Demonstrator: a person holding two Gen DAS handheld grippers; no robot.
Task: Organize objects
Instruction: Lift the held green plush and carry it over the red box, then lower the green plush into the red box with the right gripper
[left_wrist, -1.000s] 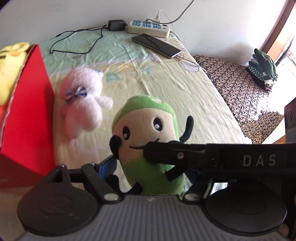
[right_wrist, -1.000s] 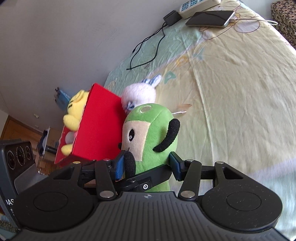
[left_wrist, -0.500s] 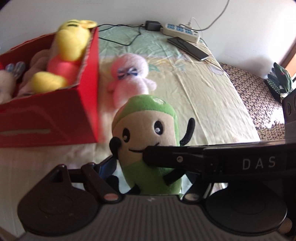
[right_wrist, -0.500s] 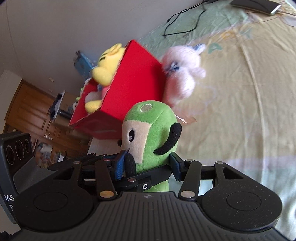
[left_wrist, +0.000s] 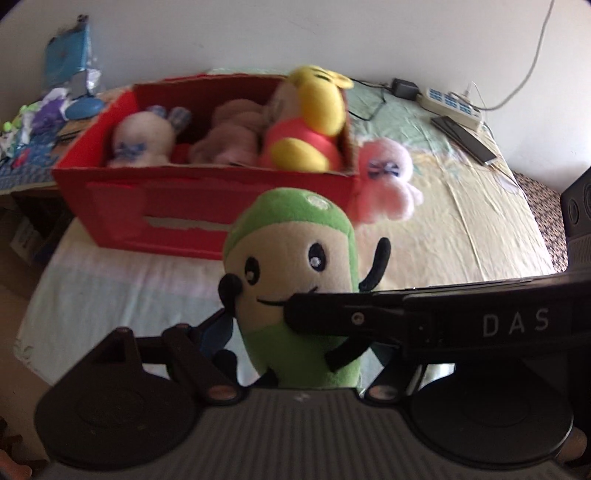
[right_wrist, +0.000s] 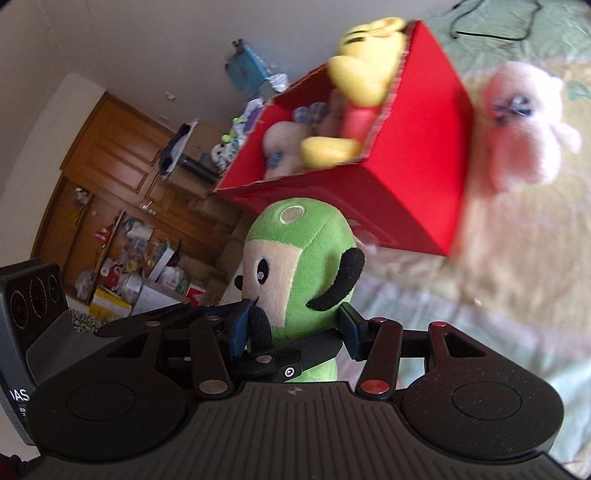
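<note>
- Green plush toy with cream face (left_wrist: 291, 280) pinched by both left gripper (left_wrist: 295, 343) and right gripper (right_wrist: 291, 328), near red cardboard box (left_wrist: 177, 206).
- Pale yellow-green bedsheet (left_wrist: 461, 229); white wall (left_wrist: 258, 33) far, wooden cabinets (right_wrist: 122, 173) left.

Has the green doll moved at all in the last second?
Yes. The green doll, gripped by both grippers, has been carried leftward across the bed toward the red box, whose open top now shows.
</note>
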